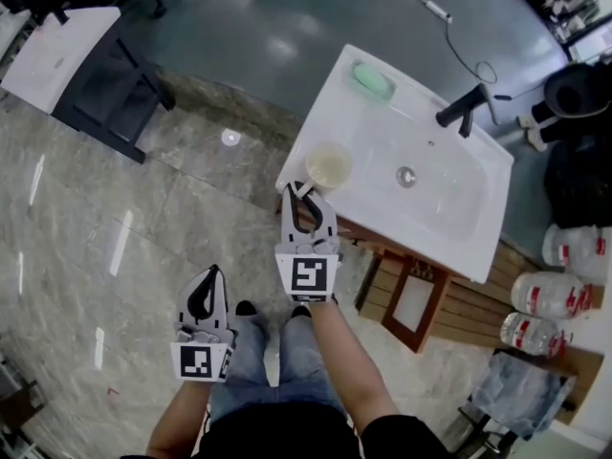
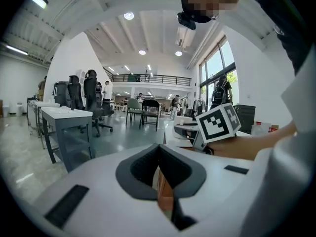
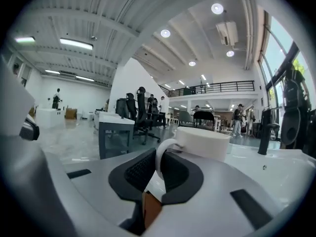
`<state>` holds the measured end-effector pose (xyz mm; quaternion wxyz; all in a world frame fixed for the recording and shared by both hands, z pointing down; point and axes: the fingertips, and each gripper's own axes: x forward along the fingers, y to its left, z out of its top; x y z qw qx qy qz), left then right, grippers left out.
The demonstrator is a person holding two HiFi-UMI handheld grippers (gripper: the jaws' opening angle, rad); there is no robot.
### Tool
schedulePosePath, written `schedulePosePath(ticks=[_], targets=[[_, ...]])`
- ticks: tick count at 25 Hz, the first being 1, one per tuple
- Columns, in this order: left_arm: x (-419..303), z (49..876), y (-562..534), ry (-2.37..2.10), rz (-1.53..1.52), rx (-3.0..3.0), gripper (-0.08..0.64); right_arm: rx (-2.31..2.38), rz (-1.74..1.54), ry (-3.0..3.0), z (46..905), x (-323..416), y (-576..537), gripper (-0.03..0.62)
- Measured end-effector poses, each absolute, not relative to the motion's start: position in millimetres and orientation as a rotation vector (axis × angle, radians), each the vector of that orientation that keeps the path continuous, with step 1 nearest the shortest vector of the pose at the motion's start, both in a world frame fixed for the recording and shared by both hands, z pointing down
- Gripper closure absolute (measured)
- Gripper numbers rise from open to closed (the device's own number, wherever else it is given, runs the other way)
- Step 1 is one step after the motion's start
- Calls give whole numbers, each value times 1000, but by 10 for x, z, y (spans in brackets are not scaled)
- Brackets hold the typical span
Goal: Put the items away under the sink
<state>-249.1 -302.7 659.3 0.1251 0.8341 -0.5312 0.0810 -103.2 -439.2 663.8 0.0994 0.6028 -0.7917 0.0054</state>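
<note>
Right claw (image 1: 303, 192) closed on the handle of the mug (image 1: 328, 165); in the right gripper view the white loop sits squeezed between the dark pads, with the mug body just past the tips. Mug is cream, upright, open end up, on the near-left corner of the sink (image 1: 381, 132) rim, beside the basin and not in it. Whether its base is fully down on the rim, can't tell. Right claw points nearly level at the sink, marker cube toward the person. Left claw (image 1: 214, 274) closed with nothing in it: the left gripper view shows the pads meeting at the tips with only room behind. It hangs low at the person's left side, well apart from the sink, over the floor (image 1: 115, 218). Further out on the sink: drain (image 1: 406, 176) in the basin middle, black faucet (image 1: 461, 111) at the far edge, green soap dish (image 1: 371, 80) on the far-left corner, well apart from the mug. Under the sink a wooden cabinet door (image 1: 413, 304) with a pale panel stands open, swung out toward the person. To the right of it, clear bottles (image 1: 547, 295) with red labels lie grouped on a low wooden surface.
</note>
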Motion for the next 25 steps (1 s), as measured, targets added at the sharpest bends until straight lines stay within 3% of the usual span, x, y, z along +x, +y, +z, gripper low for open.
schedulePosePath(ticks=[15, 25], targets=[[-1904, 6270, -2936, -1323, 238, 2605, 554, 1711, -123, -2365, 6191, -756, -3280, 558], [-704, 7255, -2451, -1005, 180, 2748, 554, 1942, 21, -2150, 7422, 257, -1967, 558]])
